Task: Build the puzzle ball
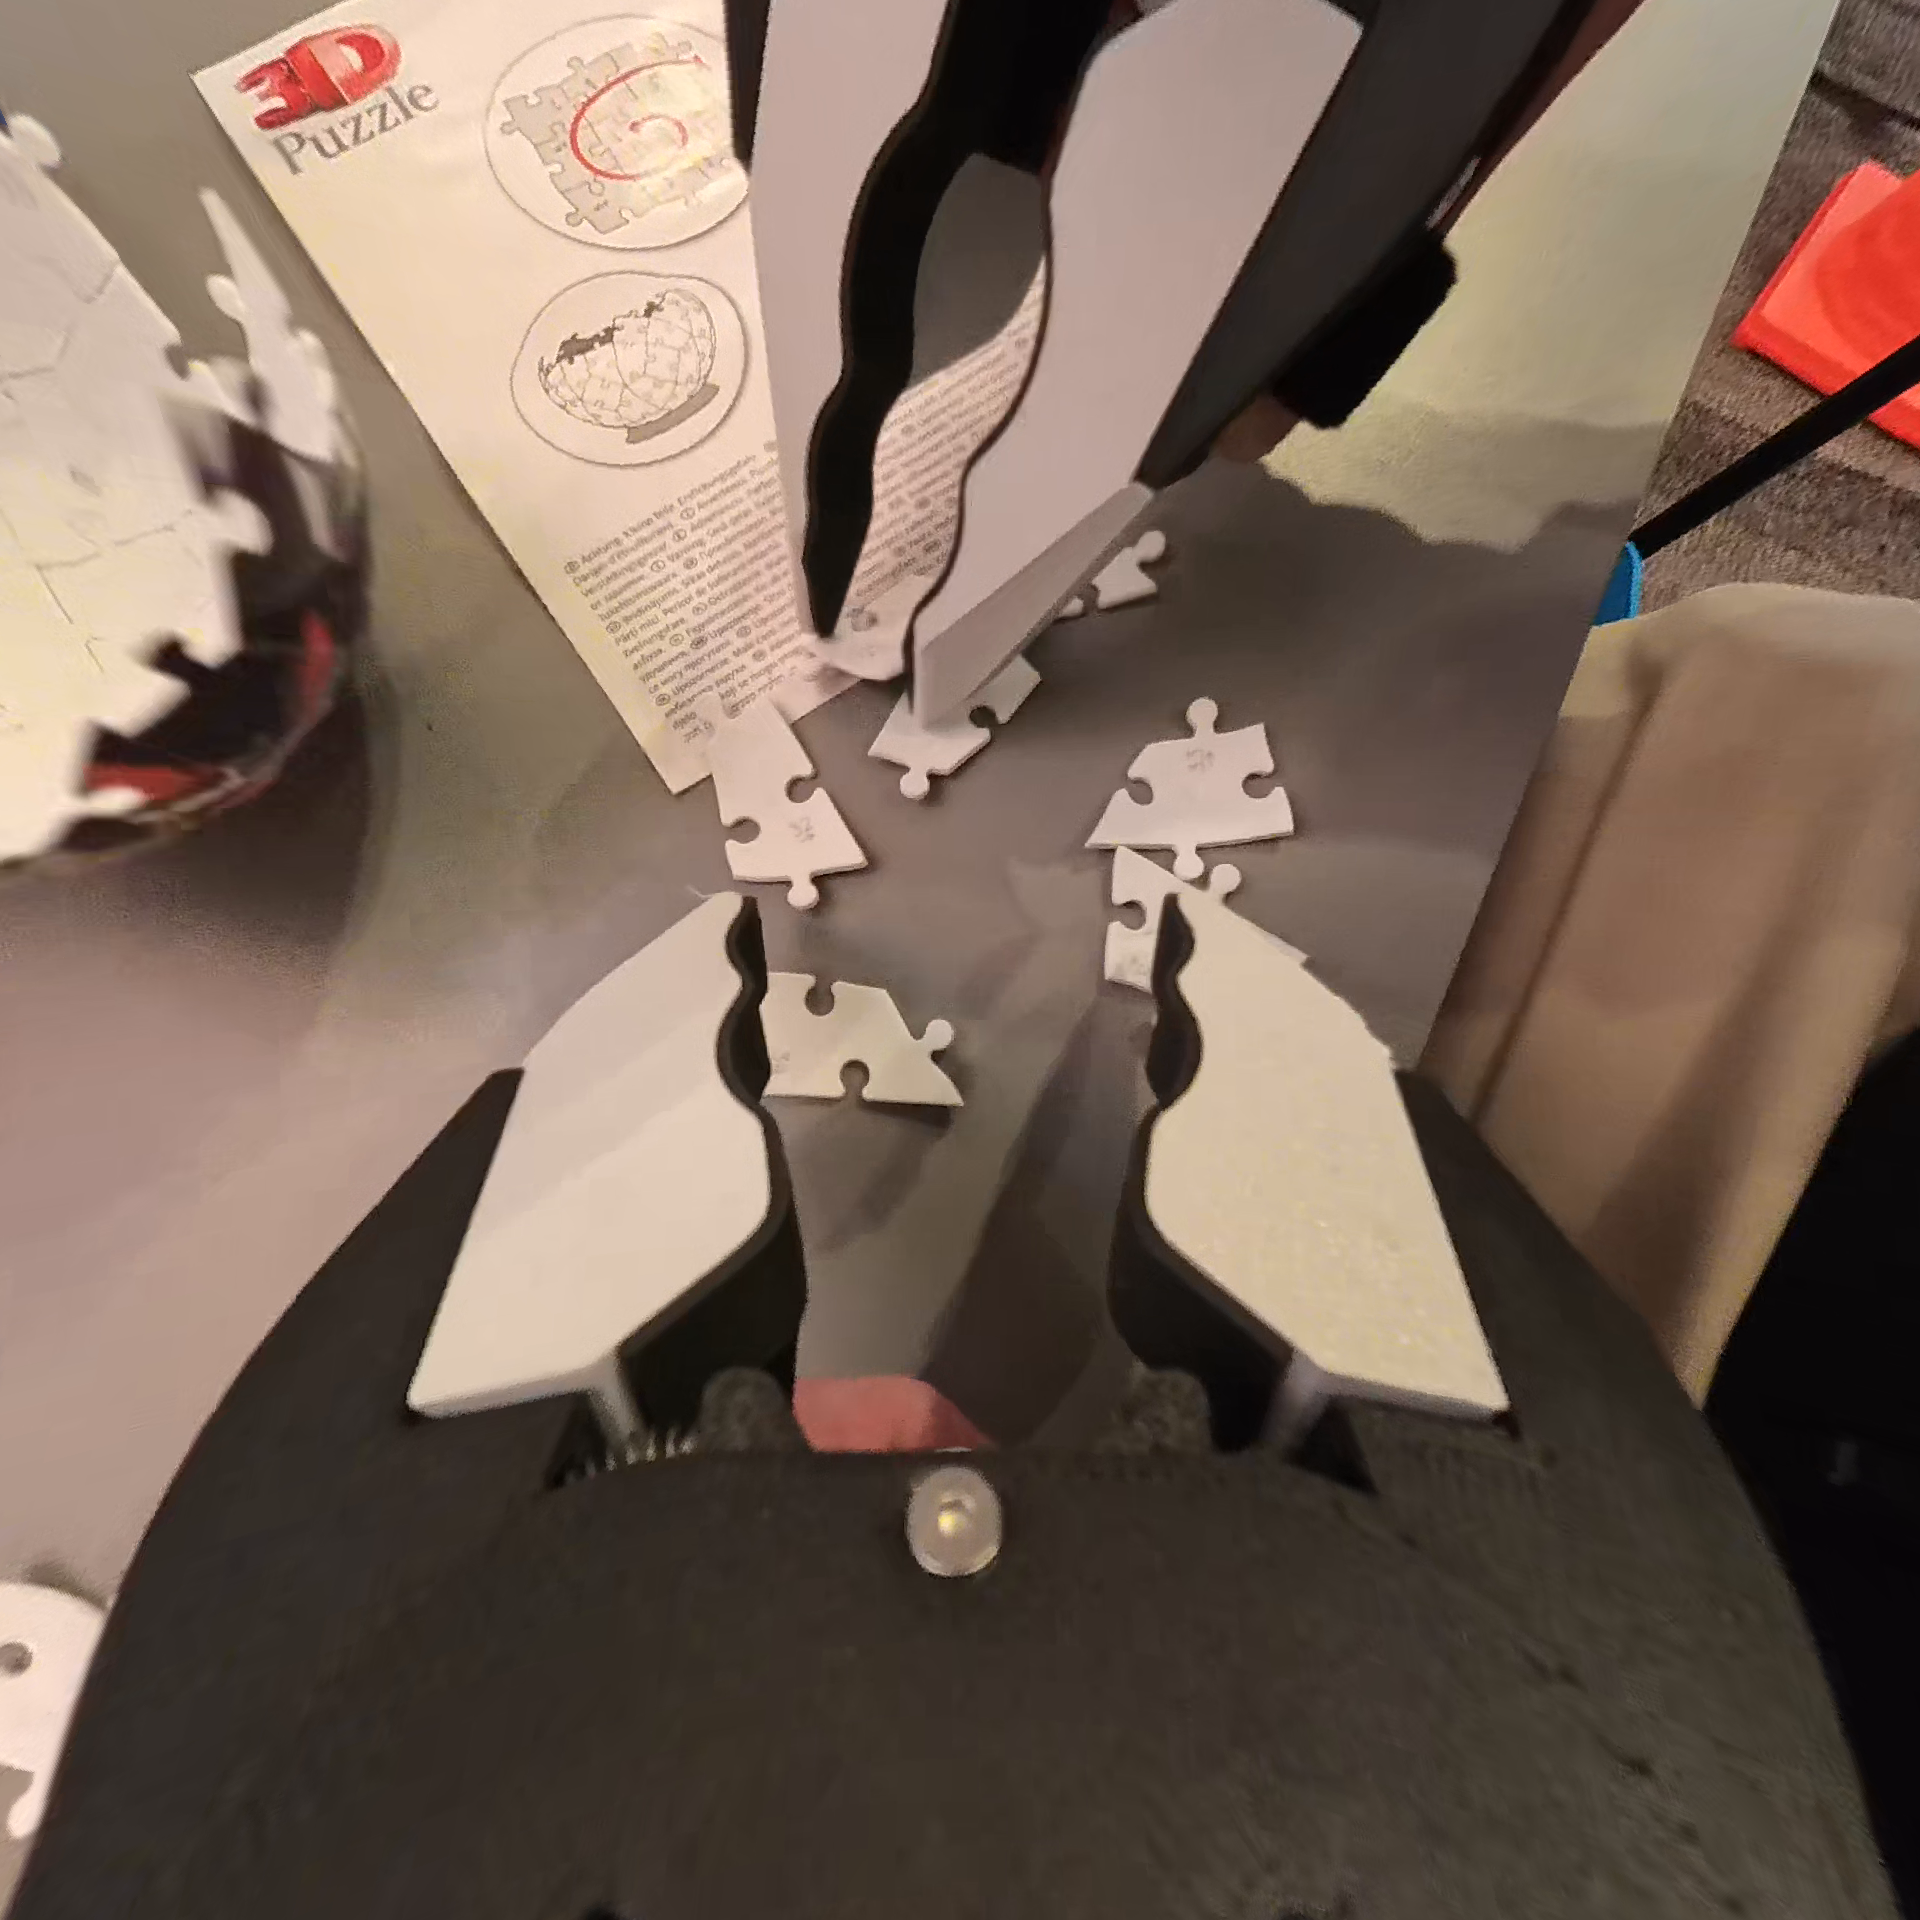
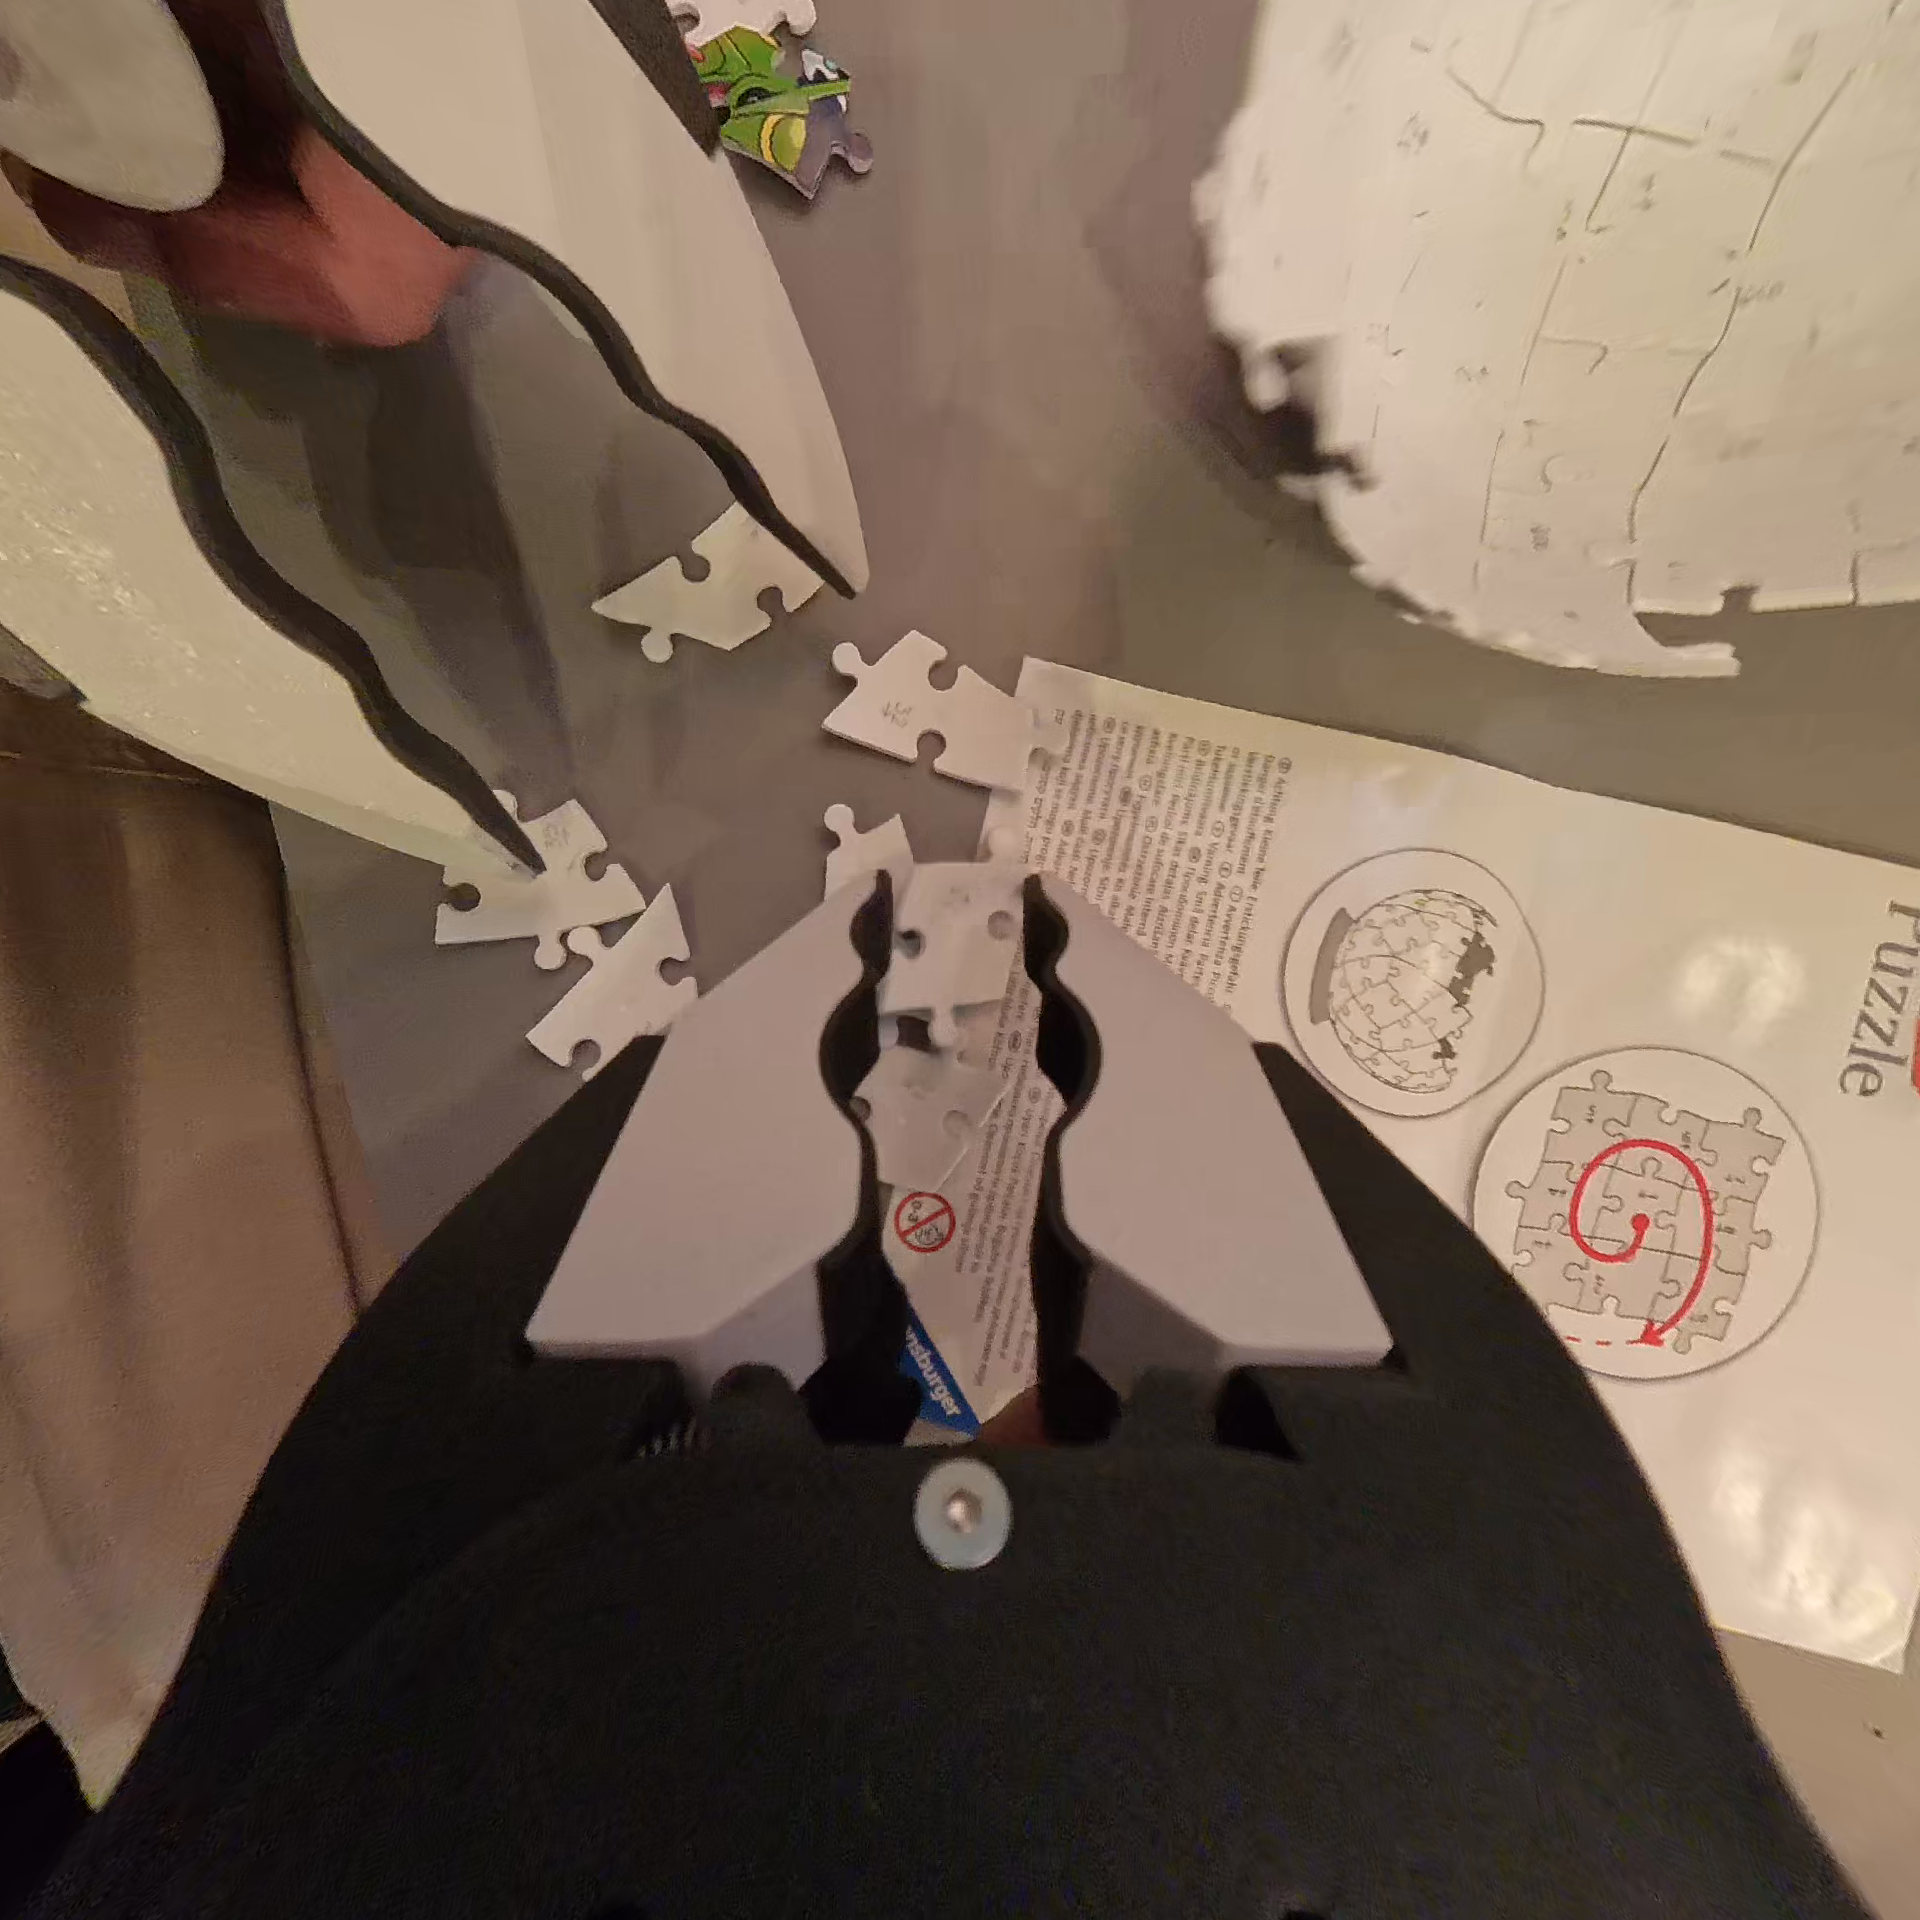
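Note:
The half-built white puzzle ball (image 1: 135, 540) lies open side down-right at the left; in the right wrist view it (image 2: 1558, 312) is at the top right. Loose white pieces (image 1: 795, 821) lie face down on the grey table (image 1: 260, 1091). My left gripper (image 1: 956, 935) is open above them, one piece (image 1: 862, 1049) by its left finger. In the right wrist view the left gripper (image 2: 691, 727) has its tips touching two pieces (image 2: 551, 873). My right gripper (image 2: 956, 894) is narrowed on a white piece (image 2: 951, 935) at the leaflet's edge; it also shows in the left wrist view (image 1: 873, 649).
The instruction leaflet (image 1: 499, 312) lies flat under the right gripper, also in the right wrist view (image 2: 1455, 935). A coloured piece (image 2: 790, 114) lies face up at the far side. Beige fabric (image 1: 1662, 935) and a red sheet (image 1: 1849, 291) lie beyond the table's right edge. The grippers' ends are close to 6 centimetres from one another.

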Demonstrator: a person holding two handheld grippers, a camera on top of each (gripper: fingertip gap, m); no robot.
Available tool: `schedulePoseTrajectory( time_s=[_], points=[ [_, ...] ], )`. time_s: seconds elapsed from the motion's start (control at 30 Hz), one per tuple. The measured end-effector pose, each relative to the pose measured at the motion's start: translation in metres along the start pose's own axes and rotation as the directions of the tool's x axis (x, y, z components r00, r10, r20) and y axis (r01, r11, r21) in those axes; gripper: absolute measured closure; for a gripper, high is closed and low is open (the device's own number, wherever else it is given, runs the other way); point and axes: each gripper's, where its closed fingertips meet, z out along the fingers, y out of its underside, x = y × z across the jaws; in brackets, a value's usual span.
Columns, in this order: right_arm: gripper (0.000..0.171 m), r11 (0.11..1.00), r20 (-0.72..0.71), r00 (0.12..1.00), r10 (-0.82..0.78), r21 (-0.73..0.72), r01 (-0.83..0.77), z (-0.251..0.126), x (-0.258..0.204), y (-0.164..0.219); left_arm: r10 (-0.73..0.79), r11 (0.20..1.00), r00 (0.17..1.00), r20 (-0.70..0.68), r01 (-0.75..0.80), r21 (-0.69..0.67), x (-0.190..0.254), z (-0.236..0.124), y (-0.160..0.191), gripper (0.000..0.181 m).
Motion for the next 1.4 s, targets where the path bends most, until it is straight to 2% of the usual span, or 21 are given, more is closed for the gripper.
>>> schedulePoseTrajectory(
  time_s=[0.23,0.33,0.43,0.6,1.0,1.17,1.4],
  points=[
    [0.154,0.999,-0.012,0.999,-0.046,0.011,0.046,0.002,-0.008,-0.008,0.026,1.0,1.0,0.004,-0.026,-0.001,-0.001,0.004,-0.002,0.111],
    [0.153,0.999,-0.047,0.999,-0.013,0.037,0.015,-0.007,0.001,-0.009,0.012,1.0,1.0,-0.008,-0.012,0.01,-0.003,0.003,-0.006,0.111],
    [0.143,1.0,-0.05,0.998,0.025,-0.018,-0.026,-0.003,0.004,0.001,0.022,1.0,1.0,-0.022,-0.022,-0.001,-0.002,0.007,-0.006,0.111],
    [0.152,1.0,-0.019,1.0,0.017,0.004,-0.017,0.004,-0.005,-0.005,0.035,0.999,0.999,-0.026,-0.036,-0.032,0.0,0.013,-0.001,0.111],
    [0.15,0.995,0.023,0.995,0.096,-0.028,-0.095,0.005,-0.014,-0.008,-0.07,0.998,0.996,-0.048,0.07,-0.005,-0.001,0.013,-0.005,0.107],
    [0.146,0.991,0.027,0.991,0.135,0.012,-0.135,-0.004,-0.016,-0.018,-0.117,0.993,0.991,-0.057,0.118,0.002,0.001,0.012,-0.006,0.103],
    [0.157,0.994,0.025,0.994,0.104,0.022,-0.105,0.011,-0.017,-0.02,-0.11,0.994,0.993,-0.046,0.11,-0.009,0.003,0.01,-0.004,0.102]
  ],
)
